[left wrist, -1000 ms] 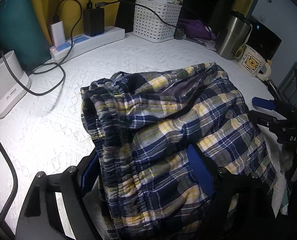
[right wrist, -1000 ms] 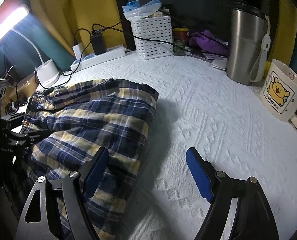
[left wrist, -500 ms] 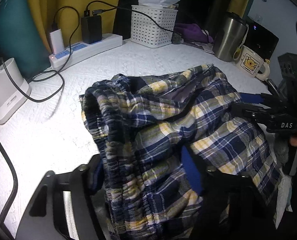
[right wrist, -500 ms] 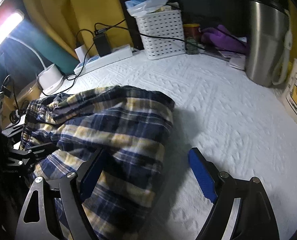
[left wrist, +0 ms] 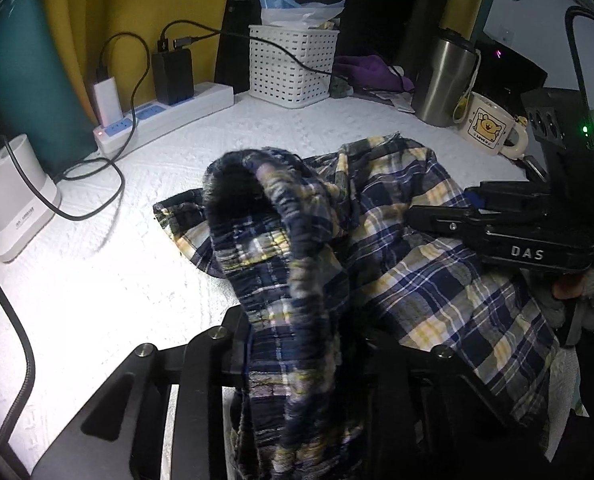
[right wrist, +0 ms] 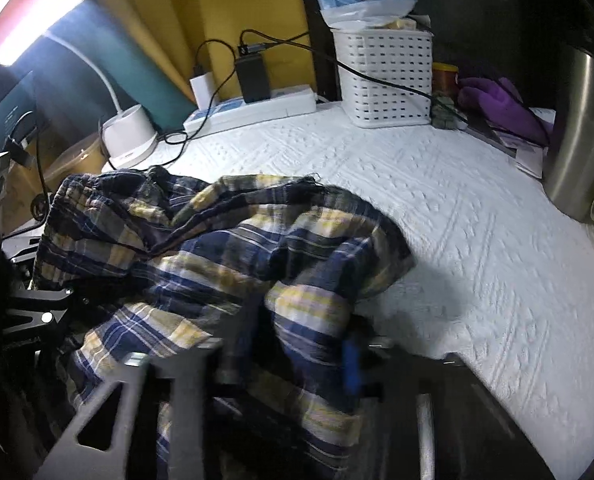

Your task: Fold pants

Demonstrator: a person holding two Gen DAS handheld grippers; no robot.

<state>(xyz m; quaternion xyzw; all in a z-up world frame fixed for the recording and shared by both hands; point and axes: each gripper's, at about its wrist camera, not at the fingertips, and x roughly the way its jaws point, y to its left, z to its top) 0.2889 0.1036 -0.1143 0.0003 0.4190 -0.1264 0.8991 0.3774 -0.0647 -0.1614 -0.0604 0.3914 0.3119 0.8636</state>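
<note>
Two tools are closing on the plaid pants (left wrist: 397,248), which lie bunched up on the white bumpy counter (left wrist: 97,280). The left tool (left wrist: 297,344) pinches the stretchy waistband, and that part humps up above the rest (it looks like a little hill). The right tool (right wrist: 293,344) has a fold of the checked cloth between its blue pads (right wrist: 351,368), near the pants' right edge. Behind the pants stand a white basket (left wrist: 293,66), a metal cup (left wrist: 443,80) and a bear mug (left wrist: 491,128).
</note>
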